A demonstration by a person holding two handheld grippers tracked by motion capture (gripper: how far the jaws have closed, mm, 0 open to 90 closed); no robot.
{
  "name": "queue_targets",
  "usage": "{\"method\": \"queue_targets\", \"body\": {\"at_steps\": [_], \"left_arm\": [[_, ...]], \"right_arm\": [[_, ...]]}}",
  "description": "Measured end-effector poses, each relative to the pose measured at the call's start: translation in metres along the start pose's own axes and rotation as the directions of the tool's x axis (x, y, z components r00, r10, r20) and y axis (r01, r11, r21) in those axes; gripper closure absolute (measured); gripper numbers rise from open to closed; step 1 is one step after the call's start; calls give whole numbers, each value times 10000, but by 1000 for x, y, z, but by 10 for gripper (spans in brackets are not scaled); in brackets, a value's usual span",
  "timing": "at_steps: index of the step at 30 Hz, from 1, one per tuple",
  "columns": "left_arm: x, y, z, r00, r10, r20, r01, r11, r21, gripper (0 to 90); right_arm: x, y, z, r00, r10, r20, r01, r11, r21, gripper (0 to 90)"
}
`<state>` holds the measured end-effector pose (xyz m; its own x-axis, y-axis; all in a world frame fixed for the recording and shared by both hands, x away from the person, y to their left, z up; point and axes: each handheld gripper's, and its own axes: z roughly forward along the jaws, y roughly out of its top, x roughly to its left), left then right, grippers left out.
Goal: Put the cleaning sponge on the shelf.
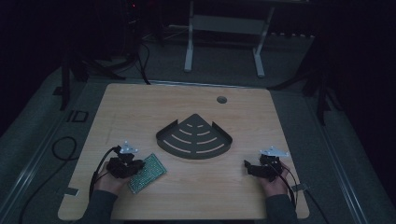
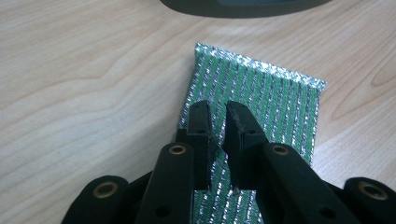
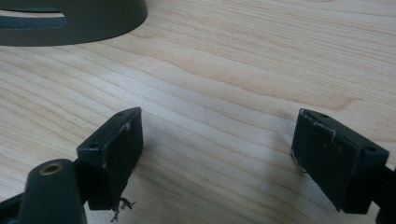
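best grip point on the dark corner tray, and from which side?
Judging by shape: the corner tray lies flat, so take its raised rim. The curved front wall faces the person; the right claw is open, and could come from the near side, one jaw inside the wall, one outside.

A light wooden worktop [image 1: 140,107] with rounded corners and a round hole [image 1: 222,100] near its far edge stands on grey carpeted floor [image 1: 224,60]. Beyond it, a white metal table frame [image 1: 189,46] stands in a dim room.
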<state>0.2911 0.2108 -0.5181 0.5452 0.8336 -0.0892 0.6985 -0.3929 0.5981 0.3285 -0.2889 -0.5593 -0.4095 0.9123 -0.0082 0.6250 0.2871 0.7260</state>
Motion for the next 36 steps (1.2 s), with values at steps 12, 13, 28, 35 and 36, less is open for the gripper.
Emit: {"method": "queue_targets", "body": {"at_steps": [12,13,28,35,36], "left_arm": [[19,19,0,9979,295,583,-325,9982,506,750],[20,21,0,9974,298,655,-334,9980,537,750],[32,35,5,9931,697,942,-798,9910,1079,752],[32,39,11,9896,994,1044,-1149,9812,1551,752],[33,39,11,9891,1028,1057,-1190,9798,1609,746]], "right_arm": [[0,0,0,10000,4,0,-4,10000,-8,162],[0,0,0,10000,3,4,-3,10000,-3,162],[0,0,0,10000,0,1,0,10000,-2,162],[0,0,0,10000,2,2,-2,10000,-2,162],[0,0,0,10000,4,3,-4,10000,1,162]]}}
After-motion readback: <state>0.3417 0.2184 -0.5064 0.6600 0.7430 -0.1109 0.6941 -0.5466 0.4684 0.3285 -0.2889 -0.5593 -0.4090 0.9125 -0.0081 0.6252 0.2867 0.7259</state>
